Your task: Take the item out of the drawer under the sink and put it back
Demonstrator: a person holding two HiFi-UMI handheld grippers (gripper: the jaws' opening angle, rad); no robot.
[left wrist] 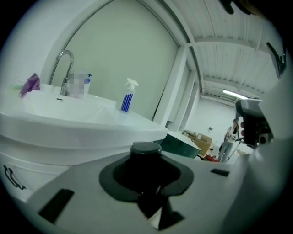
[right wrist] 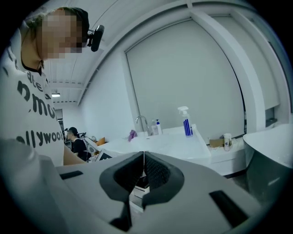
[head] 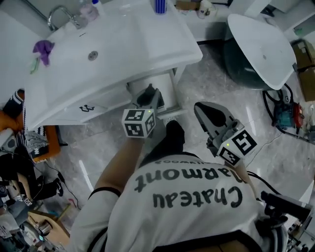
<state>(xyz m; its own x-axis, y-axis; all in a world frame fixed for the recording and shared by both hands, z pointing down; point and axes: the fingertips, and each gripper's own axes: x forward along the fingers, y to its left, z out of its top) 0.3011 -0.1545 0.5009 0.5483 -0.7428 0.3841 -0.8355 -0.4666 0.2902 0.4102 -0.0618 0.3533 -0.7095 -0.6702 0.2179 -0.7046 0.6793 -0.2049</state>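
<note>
My left gripper (head: 150, 93) is raised in front of the white sink (head: 123, 44), level with its front rim. It is shut on a dark round item with a flat lid (left wrist: 145, 148), and my left gripper (left wrist: 146, 165) hides the item's lower part. In the head view the item is barely visible between the jaws. The white cabinet under the sink (head: 170, 88) stands just beyond that gripper; I cannot tell how its drawer stands. My right gripper (head: 203, 111) hangs to the right over the floor, apart from the cabinet. My right gripper (right wrist: 143, 161) is shut, with its pads together and nothing between them.
On the sink stand a faucet (head: 59, 14), a purple cloth (head: 43, 49) and a blue-striped spray bottle (left wrist: 127, 98). A white oval tub on a dark base (head: 261, 47) stands at the right, with cables (head: 280, 106) on the floor beside it. Clutter lines the left edge.
</note>
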